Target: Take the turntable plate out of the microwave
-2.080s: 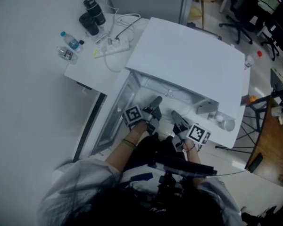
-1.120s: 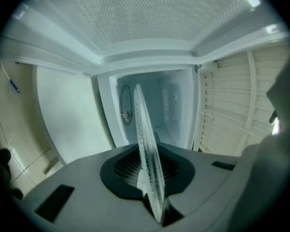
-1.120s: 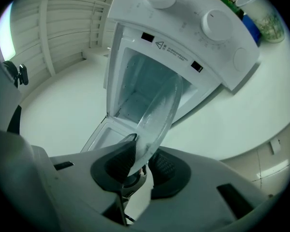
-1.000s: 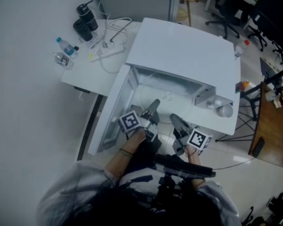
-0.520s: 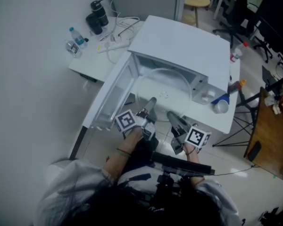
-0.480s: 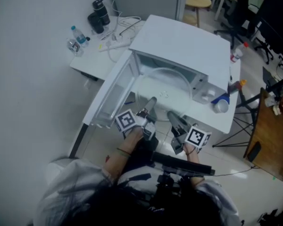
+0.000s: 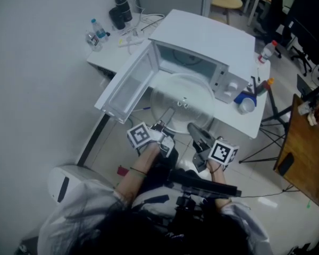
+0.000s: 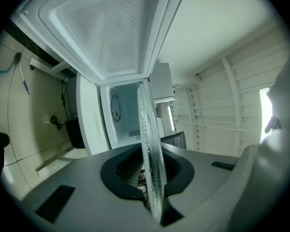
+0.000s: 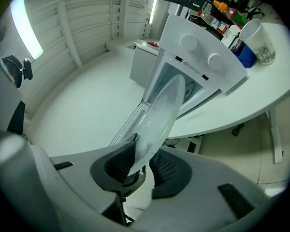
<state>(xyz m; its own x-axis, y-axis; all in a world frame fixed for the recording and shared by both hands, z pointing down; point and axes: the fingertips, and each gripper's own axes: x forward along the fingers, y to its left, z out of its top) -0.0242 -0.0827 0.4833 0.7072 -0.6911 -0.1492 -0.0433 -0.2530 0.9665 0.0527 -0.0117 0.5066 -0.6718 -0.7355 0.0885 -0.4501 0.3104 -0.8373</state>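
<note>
The clear glass turntable plate (image 7: 182, 102) hangs level in front of the white microwave (image 7: 204, 36), outside its cavity, with the door (image 7: 128, 84) swung open to the left. My left gripper (image 7: 166, 120) is shut on the plate's near rim, and the plate (image 8: 146, 124) shows edge-on between its pads (image 8: 130, 170). My right gripper (image 7: 194, 130) is shut on the near rim further right. In the right gripper view the plate (image 9: 162, 110) rises from between the jaws of that gripper (image 9: 140, 166) toward the microwave's control panel (image 9: 203, 57).
The microwave stands on a white table (image 7: 255, 126). Beside the dials are a blue holder (image 7: 244, 97) and a clear cup (image 7: 247, 107). Water bottles (image 7: 97, 33), black flasks (image 7: 121, 7) and a power strip (image 7: 128, 41) lie at the back left. A wooden desk (image 7: 308, 158) is at the right.
Both grippers have drawn back toward me with the plate, which has come out of the microwave cavity and now hangs in front of the open door.
</note>
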